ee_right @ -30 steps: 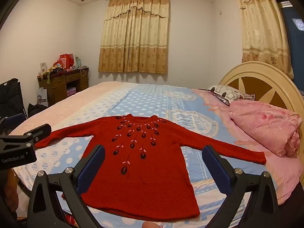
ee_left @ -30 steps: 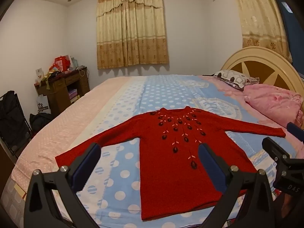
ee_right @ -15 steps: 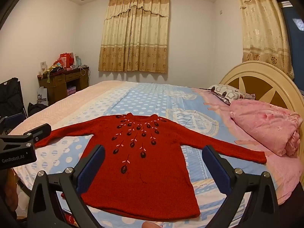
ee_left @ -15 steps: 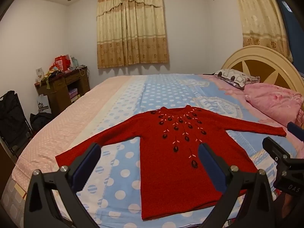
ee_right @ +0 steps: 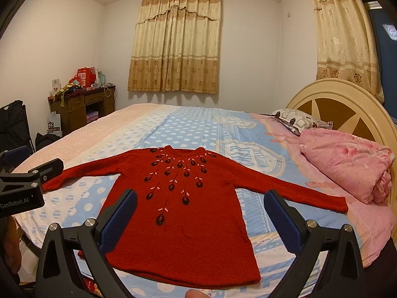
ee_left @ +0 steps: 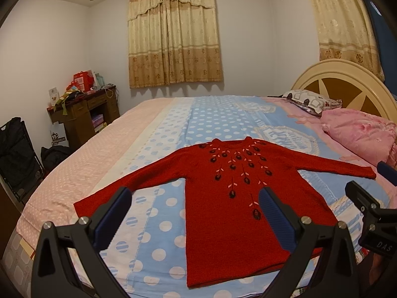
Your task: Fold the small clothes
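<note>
A small red knitted sweater (ee_left: 230, 213) with dark embroidered flowers lies flat on the bed, front up, both sleeves spread out, hem toward me. It also shows in the right wrist view (ee_right: 188, 213). My left gripper (ee_left: 196, 198) is open and empty, held above the hem's left part. My right gripper (ee_right: 201, 201) is open and empty above the lower body of the sweater. The right gripper's side shows at the right edge of the left wrist view (ee_left: 372, 213), and the left gripper's side at the left edge of the right wrist view (ee_right: 27, 183).
The bed (ee_left: 213, 116) has a blue polka-dot and pink sheet. A folded pink quilt (ee_right: 347, 164) and a patterned pillow (ee_right: 295, 120) lie by the cream headboard (ee_right: 347, 99) at right. A cluttered wooden desk (ee_left: 82, 114) and a dark bag (ee_left: 15, 154) stand at left.
Both grippers have stayed nearly still, with only a slight shift of view. The sweater has not moved.
</note>
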